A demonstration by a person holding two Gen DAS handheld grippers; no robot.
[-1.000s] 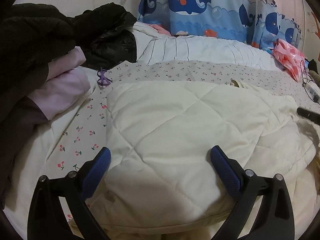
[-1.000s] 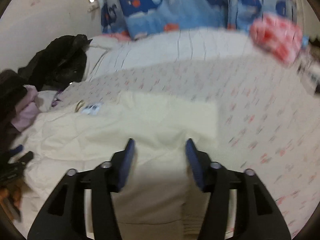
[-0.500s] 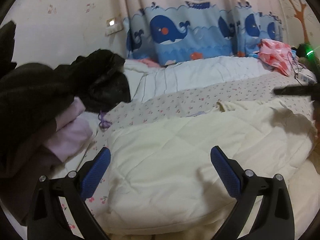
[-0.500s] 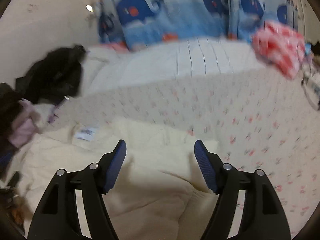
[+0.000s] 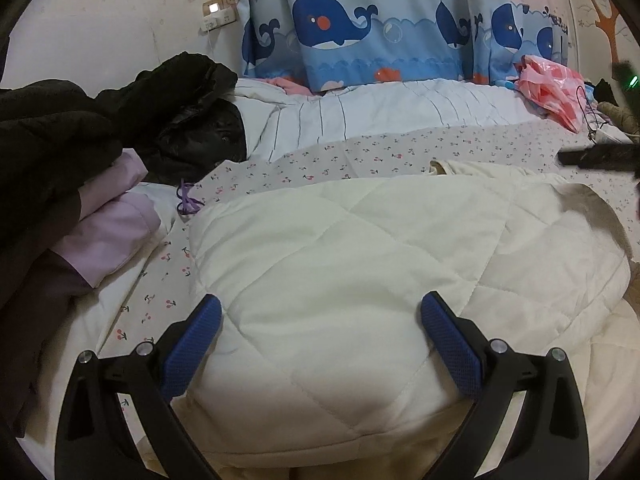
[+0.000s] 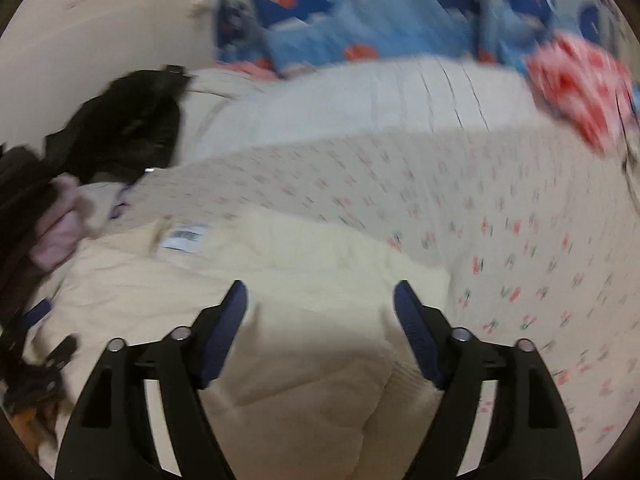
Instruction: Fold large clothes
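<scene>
A cream quilted padded jacket [image 5: 360,280] lies spread over the bed, filling the centre and lower half of the left wrist view and the lower left of the blurred right wrist view, where a white label [image 6: 184,236] shows near its far edge. It looks soft, puffy and light for its bulk, likely springy enough to bulge back after a fold and a bit slick on the outside; the stitched hems and the doubled edge at the bottom of the frame seem the firmest places to pinch, since padding in the middle would slip out. The left tool [image 5: 320,328] stands wide open over the jacket's near fold, holding nothing; the right tool [image 6: 320,308] is also spread open and empty above the cream fabric. Beneath is a cherry-print bedsheet [image 5: 360,160], with a white striped duvet [image 5: 380,116] behind it, a heap of black and lilac clothes [image 5: 80,152] at left, a pink plastic bag [image 5: 556,88] at upper right, and a blue whale-print curtain [image 5: 360,28] along the top
</scene>
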